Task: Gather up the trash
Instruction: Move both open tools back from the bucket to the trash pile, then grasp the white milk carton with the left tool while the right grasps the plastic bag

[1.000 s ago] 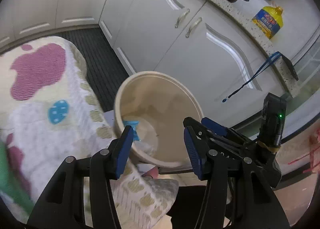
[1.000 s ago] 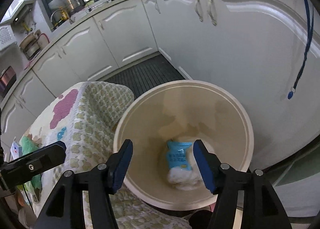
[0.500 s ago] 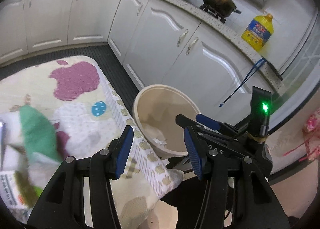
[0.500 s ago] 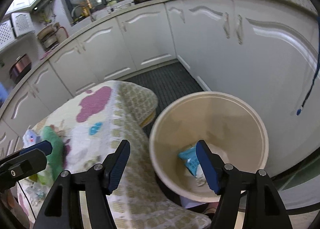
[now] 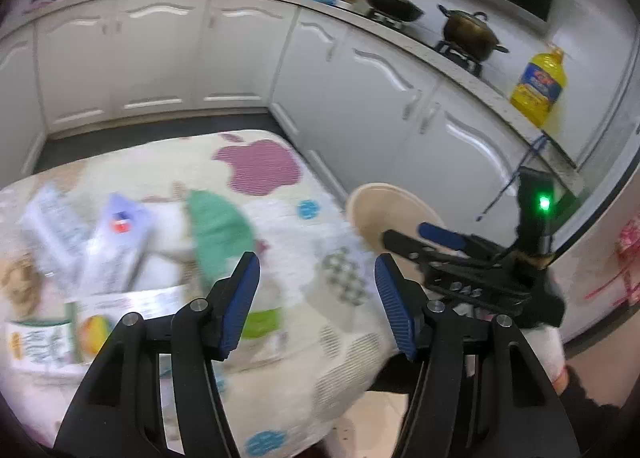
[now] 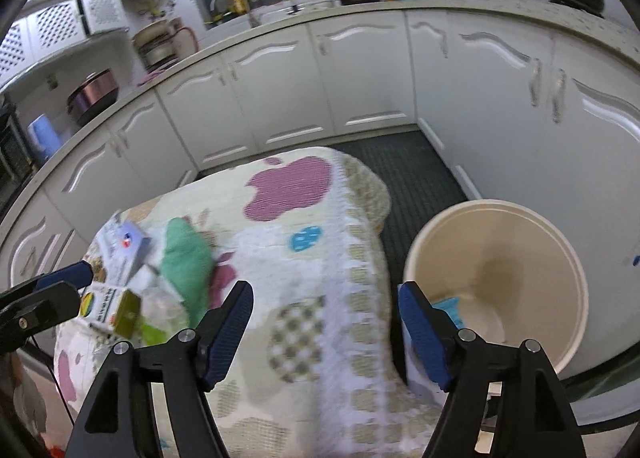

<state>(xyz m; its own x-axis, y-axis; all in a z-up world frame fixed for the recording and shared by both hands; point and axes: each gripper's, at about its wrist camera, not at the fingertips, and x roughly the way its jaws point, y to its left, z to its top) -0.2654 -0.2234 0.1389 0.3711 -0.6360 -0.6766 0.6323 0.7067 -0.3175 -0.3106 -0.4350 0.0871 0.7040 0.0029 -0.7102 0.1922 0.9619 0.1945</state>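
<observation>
Trash: a loose pile sits on the table near its far left corner, pretty blurry in both views, so the count is rough.
Green wrapper: one, lying at the inner edge of the pile.
White and blue packs: two that I can make out, one with a red and blue mark, also seen from the right wrist, and one paler pack further left.
Juice carton: one, green and yellow, at the near edge of the pile; the left wrist view shows a printed box with fruit on it, can't tell if it's the same one.
Bin: one cream bucket on the floor just beside the table's right edge, with one blue packet down inside it.
Left gripper: jaws wide apart, nothing between them, hovering over the near part of the table.
Right gripper: also spread open and holding nothing, between the table's right edge and the bin; it shows in the left view too.
Tablecloth: one, apple pattern.
Counter stuff: one yellow oil bottle, two dark pots.
</observation>
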